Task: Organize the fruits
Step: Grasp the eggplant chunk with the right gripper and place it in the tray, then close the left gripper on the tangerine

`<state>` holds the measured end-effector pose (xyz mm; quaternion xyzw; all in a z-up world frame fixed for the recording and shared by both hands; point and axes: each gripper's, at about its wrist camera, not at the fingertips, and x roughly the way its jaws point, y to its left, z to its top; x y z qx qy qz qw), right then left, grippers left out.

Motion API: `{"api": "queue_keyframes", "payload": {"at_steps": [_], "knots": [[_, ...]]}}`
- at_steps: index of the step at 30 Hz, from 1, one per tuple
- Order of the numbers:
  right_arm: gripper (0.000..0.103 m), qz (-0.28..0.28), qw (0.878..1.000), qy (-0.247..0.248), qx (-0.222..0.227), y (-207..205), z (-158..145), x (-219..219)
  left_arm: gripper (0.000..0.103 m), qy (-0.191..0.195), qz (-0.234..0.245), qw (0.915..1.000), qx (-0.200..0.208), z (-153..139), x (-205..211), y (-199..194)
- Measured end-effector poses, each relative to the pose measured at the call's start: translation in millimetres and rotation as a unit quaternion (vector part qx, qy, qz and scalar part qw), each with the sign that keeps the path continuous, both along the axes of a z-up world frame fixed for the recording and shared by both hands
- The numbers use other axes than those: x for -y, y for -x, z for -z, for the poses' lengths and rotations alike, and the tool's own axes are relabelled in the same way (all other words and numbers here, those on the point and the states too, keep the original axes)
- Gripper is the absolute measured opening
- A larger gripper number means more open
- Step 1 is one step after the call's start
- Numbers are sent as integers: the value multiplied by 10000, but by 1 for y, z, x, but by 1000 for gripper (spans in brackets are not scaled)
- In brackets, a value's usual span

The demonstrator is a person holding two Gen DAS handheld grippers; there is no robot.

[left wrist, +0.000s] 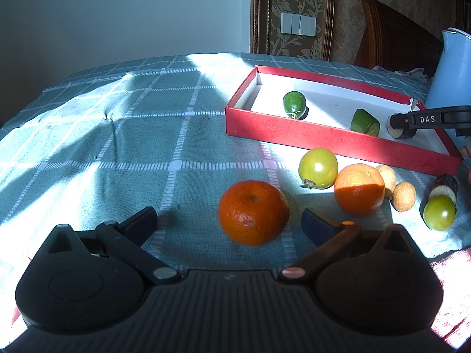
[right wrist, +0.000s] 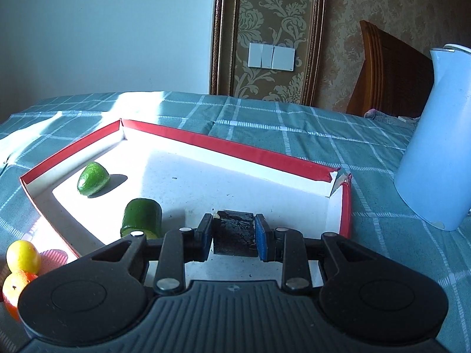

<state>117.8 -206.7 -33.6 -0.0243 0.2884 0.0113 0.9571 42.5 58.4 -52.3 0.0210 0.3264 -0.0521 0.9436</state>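
My left gripper (left wrist: 229, 220) is open, low over the cloth, with a dark orange mandarin (left wrist: 253, 216) between its fingers, untouched. Beyond lie a green tomato (left wrist: 318, 168), a second mandarin (left wrist: 359, 189), two tan longans (left wrist: 403, 196), another green tomato (left wrist: 439, 212) and a dark cut piece (left wrist: 444, 186). The red tray (left wrist: 294, 131) holds two green cut pieces (left wrist: 294, 105) (left wrist: 365, 122). My right gripper (right wrist: 234, 236) is shut on a dark cut piece (right wrist: 234, 235) inside the tray (right wrist: 346, 214); it also shows in the left wrist view (left wrist: 403, 126). The green pieces (right wrist: 92, 179) (right wrist: 142, 216) lie to its left.
A pale blue kettle (right wrist: 435, 158) stands right of the tray on the green checked tablecloth (left wrist: 147, 135). A wooden chair back (right wrist: 391, 79) is behind it. A yellow-green tomato (right wrist: 23, 256) and a mandarin (right wrist: 14, 291) show at the right wrist view's left edge.
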Motion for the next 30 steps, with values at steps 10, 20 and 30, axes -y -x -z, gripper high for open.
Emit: {"api": "queue_keyframes", "payload": {"at_steps": [10, 20, 30], "knots": [[92, 277, 9940, -118, 1051, 87, -33, 17, 103, 1, 0, 10000, 0, 0, 0, 0], [98, 870, 9807, -405, 1702, 150, -16, 42, 103, -5, -1, 10000, 5, 0, 0, 0], [100, 1023, 9857, -218, 1318, 142, -7, 43, 82, 118, -110, 9997, 165, -4, -4, 8]]}}
